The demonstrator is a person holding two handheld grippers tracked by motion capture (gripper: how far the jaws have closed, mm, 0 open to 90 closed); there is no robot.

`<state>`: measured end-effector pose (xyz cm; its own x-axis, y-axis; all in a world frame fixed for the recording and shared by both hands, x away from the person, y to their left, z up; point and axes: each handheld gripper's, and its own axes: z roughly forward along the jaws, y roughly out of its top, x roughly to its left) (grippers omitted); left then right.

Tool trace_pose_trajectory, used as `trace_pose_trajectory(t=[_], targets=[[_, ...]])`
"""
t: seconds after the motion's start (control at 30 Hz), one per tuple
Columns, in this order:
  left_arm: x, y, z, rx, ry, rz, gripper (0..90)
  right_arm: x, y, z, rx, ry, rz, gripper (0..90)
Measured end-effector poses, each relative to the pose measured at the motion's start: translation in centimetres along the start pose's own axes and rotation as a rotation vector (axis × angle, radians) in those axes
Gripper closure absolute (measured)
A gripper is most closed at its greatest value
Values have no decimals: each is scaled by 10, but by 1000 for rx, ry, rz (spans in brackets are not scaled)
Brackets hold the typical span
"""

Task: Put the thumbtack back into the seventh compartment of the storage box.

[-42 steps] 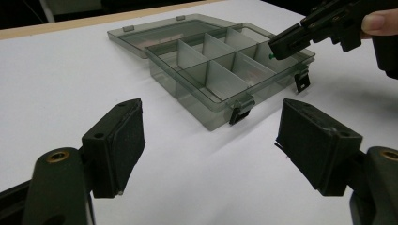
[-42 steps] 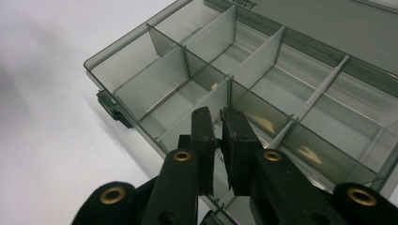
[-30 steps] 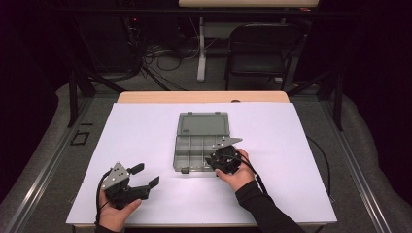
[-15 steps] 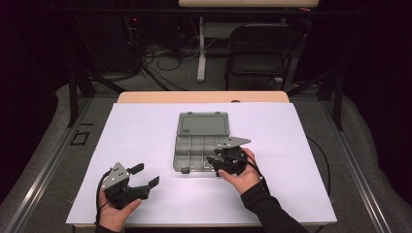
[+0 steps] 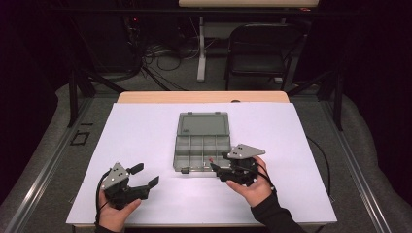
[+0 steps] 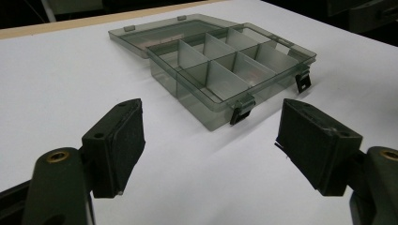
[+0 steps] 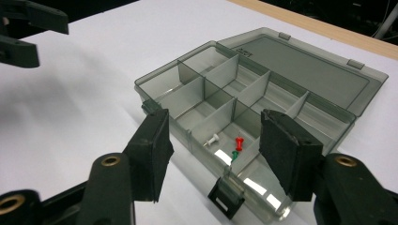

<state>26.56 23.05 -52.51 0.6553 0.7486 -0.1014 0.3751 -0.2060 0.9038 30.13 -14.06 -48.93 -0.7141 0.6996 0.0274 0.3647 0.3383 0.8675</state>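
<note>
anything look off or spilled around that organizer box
Nothing stands out. The organizer box sits flat on the table with its lid open, and three pushpins lie inside one near compartment. Nothing has spilled onto the table, and both latches hang free.

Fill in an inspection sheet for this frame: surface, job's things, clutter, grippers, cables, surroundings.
Surface: white sheet over a wooden table.
Job's things: open grey compartment box, lid flat behind; white, red and green pushpins in one near compartment.
Clutter: nothing seen.
Grippers: left hand-held gripper open, apart from the box; right hand-held gripper open at the box's front edge, jaws just opened, holding nothing.
Cables: tangle on the floor behind.
Surroundings: folding chair, dark room.
</note>
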Motion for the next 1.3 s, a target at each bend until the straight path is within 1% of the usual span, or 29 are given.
trace_pose_trajectory(t=[0.13, 0.23, 0.43, 0.47, 0.7, 0.83, 0.9, 1.03, 1.13, 1.3], targets=[[-1, 0, 0, 2, 6, 2, 231, 0, -8, -12, -22, -8, 11, 409], [-1, 0, 0, -3, 2, -1, 230, 0, -19, -20, -33, -18, 27, 399], [-1, 0, -1, -1, 11, 1, 231, -1, -37, -30, -35, -46, 40, 391], [-1, 0, 0, -4, 7, 1, 231, -2, -39, -32, -39, -50, 40, 391], [0, 0, -1, -4, 10, 1, 230, -5, -54, -42, -68, -79, 52, 390], [0, 0, -1, -4, 13, 1, 231, -8, -61, -48, -81, -104, 58, 390], [0, 0, 0, -4, 14, -2, 230, -11, -66, -50, -81, -124, 49, 390], [0, 0, 0, -1, 14, 0, 230, -16, -72, -50, -70, -144, 64, 390], [0, -1, 0, -1, 14, -5, 231, -19, -75, -49, -68, -149, 85, 390], [1, -1, 1, 3, 16, -6, 231, -23, -79, -47, -45, -158, 98, 398]])
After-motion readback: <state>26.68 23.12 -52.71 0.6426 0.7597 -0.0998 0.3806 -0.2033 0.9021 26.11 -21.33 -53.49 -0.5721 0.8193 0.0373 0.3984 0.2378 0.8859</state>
